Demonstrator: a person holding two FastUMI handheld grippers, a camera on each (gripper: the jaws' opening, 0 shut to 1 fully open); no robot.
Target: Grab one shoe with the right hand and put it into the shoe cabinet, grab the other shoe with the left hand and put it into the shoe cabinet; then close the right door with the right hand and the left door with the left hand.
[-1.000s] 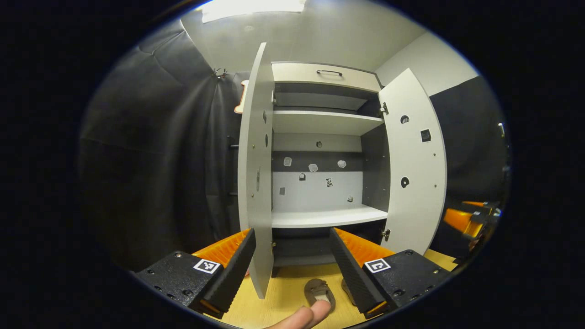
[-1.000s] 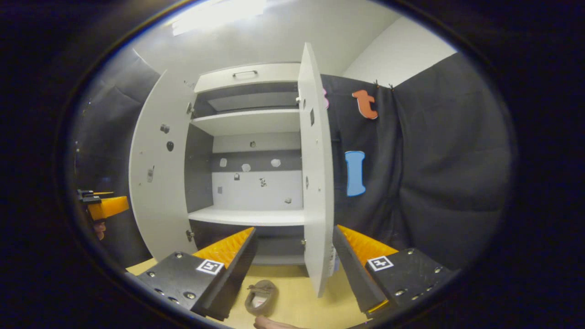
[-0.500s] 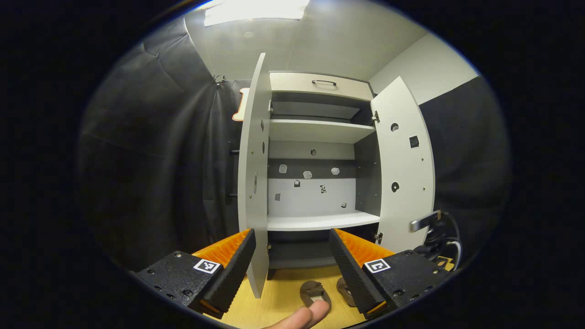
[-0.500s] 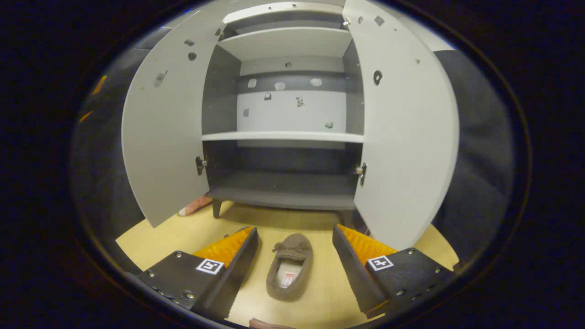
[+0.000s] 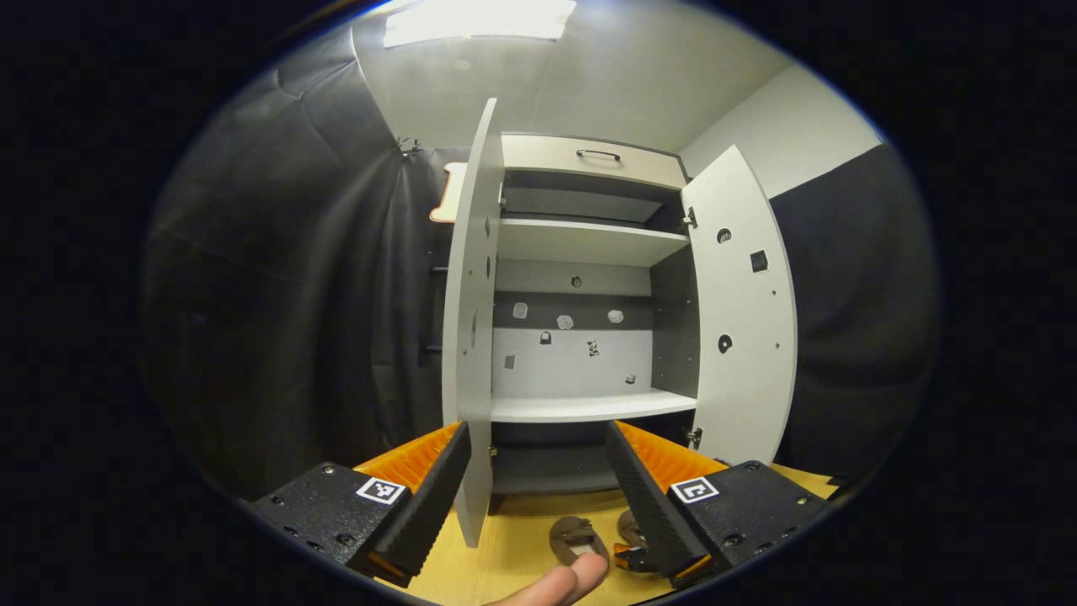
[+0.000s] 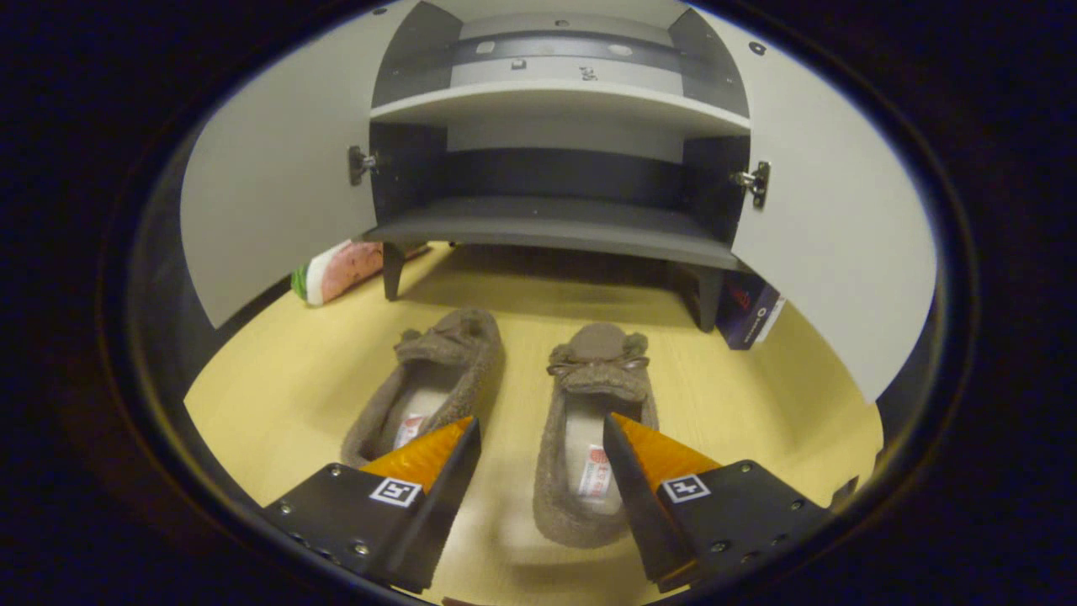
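Your right hand-held gripper (image 6: 538, 438) has dropped, spread wide, over the right shoe (image 6: 593, 421), low centre. Pinch it next. Left hand-held gripper (image 5: 534, 471) waits spread.

I see two fuzzy cloth shoes (image 6: 589, 429) on a smooth, pale wood-look floor (image 6: 278, 379); the cabinet (image 6: 555, 223) has matt panels and shiny metal hinges (image 6: 753, 181).

Heel of the right shoe (image 6: 589, 454) behind the right tongs (image 6: 538, 446); its sole edge blurred.
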